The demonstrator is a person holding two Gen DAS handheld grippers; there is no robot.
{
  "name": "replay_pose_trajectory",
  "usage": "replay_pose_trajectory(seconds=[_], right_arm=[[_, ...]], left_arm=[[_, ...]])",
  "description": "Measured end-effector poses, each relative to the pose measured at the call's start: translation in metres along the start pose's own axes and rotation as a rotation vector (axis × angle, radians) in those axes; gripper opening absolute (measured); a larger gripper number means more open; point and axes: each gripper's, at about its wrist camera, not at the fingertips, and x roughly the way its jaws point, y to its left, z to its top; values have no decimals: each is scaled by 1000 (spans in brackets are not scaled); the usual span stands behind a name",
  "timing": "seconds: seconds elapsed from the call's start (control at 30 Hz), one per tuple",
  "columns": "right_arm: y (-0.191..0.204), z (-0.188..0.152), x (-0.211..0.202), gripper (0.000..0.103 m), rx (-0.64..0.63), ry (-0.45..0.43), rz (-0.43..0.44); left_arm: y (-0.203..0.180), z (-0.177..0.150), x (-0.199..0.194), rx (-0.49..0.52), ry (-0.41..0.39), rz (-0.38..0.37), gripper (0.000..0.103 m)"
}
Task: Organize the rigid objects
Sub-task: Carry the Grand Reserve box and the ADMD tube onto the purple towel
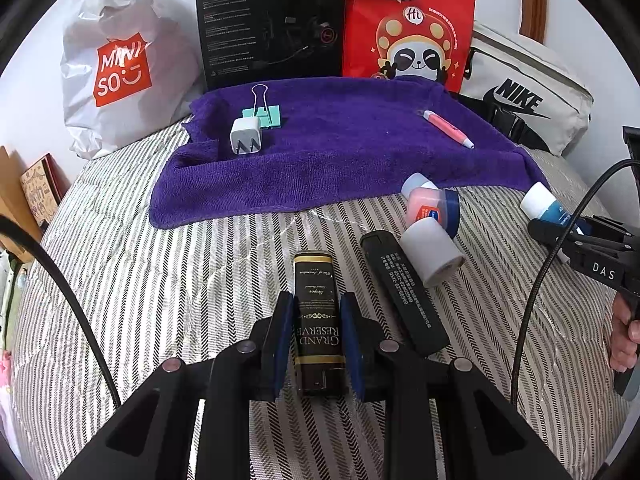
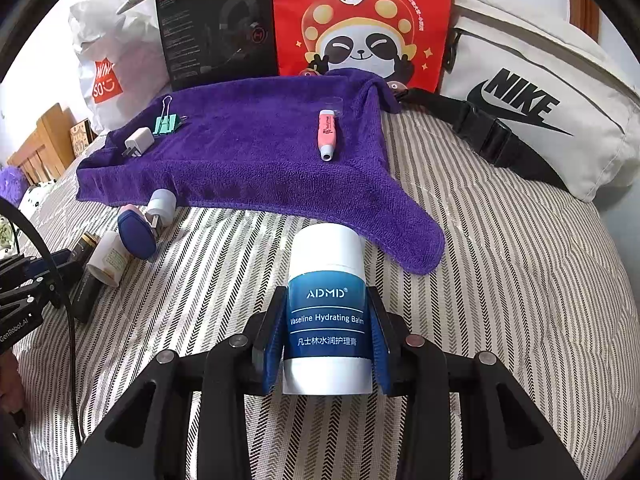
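Note:
My left gripper [image 1: 316, 312] is shut on a dark brown "Grand Reserve" box [image 1: 318, 320] lying on the striped bedcover. My right gripper [image 2: 326, 308] is shut on a white and blue ADMD balm stick [image 2: 326, 304]; both show at the right of the left wrist view [image 1: 540, 202]. A purple towel [image 1: 340, 148] carries a white plug charger [image 1: 245, 135], a green binder clip [image 1: 264, 114] and a pink pen [image 1: 448, 128]. Beside the brown box lie a black bar [image 1: 404, 292], a white tube [image 1: 430, 250] and a Vaseline jar [image 1: 430, 208].
Behind the towel stand a white Miniso bag [image 1: 120, 64], a black Hecate box [image 1: 272, 24], a red panda bag [image 1: 408, 24] and a white Nike bag [image 1: 528, 96]. Wooden furniture [image 2: 40, 140] is at the far left. Cables [image 1: 552, 264] hang near both grippers.

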Motion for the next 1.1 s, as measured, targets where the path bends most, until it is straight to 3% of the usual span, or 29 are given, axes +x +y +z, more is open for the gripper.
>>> replay_pose_trajectory(seconds=[0.37,0.47,0.6,1.1], right_arm=[[1,-1,1,37,-5,-3,-7],[0,-1,1,36,-2,0,-5],[-4,4,-3,36,26,33,37],[5,32,-31,36,-22,-2,87]], left_arm=[[-1,0,0,5,-1,3,23],[2,4,1,-4,31,-14,23],[8,10,-4,-31,33,-23,23],[16,35,-23,-32,22,-41,23]])
